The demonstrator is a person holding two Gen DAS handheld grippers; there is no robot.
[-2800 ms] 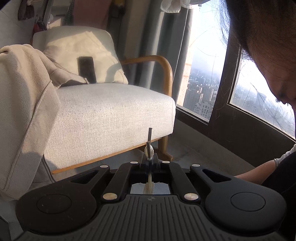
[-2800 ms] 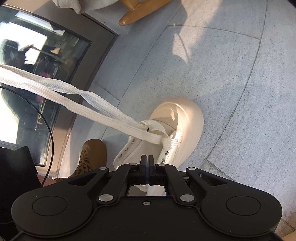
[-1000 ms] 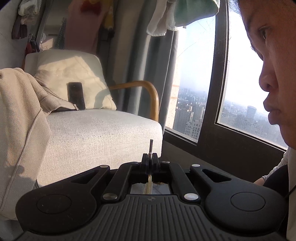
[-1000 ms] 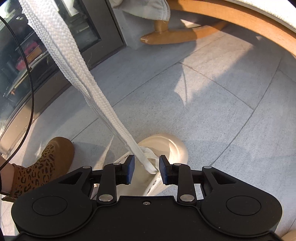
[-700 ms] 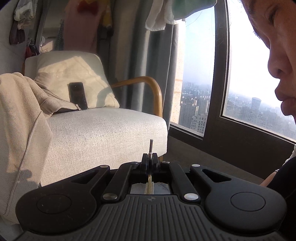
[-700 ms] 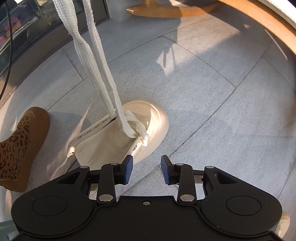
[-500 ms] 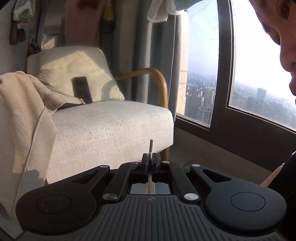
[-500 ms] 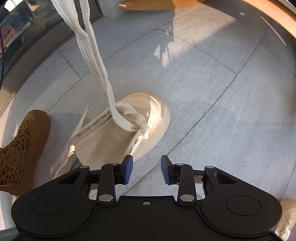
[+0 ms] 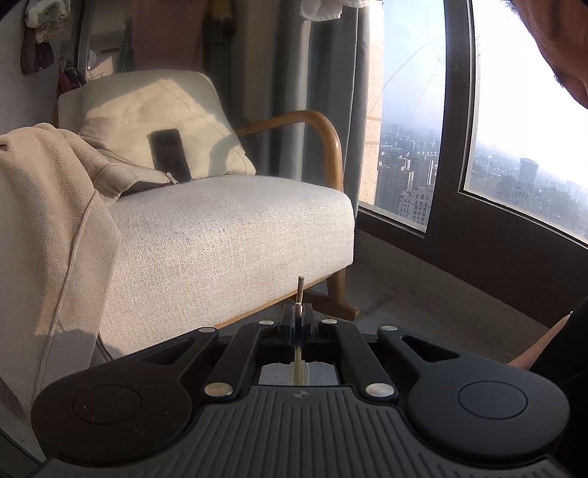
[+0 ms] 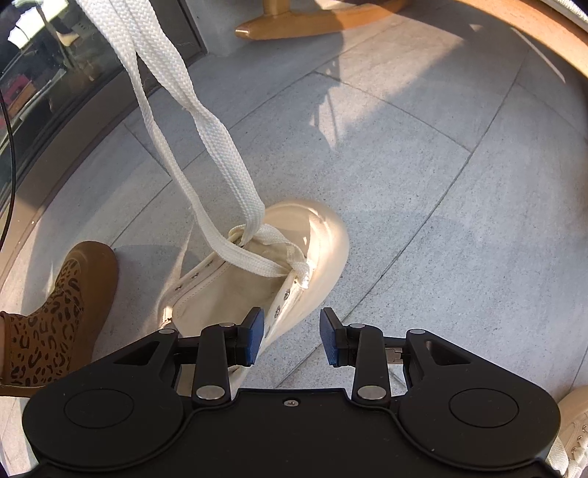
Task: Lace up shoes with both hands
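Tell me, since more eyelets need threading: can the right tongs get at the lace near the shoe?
Probably yes: the right tongs are open just above the shoe, and nothing lies between them and the lace.

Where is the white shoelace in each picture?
Left wrist view: only a short bit of the lace, pinched in the shut left tongs at bottom centre.
Right wrist view: the lace runs from the top left down to the shoe in the middle.
Shared landmark: the chair's wooden foot.
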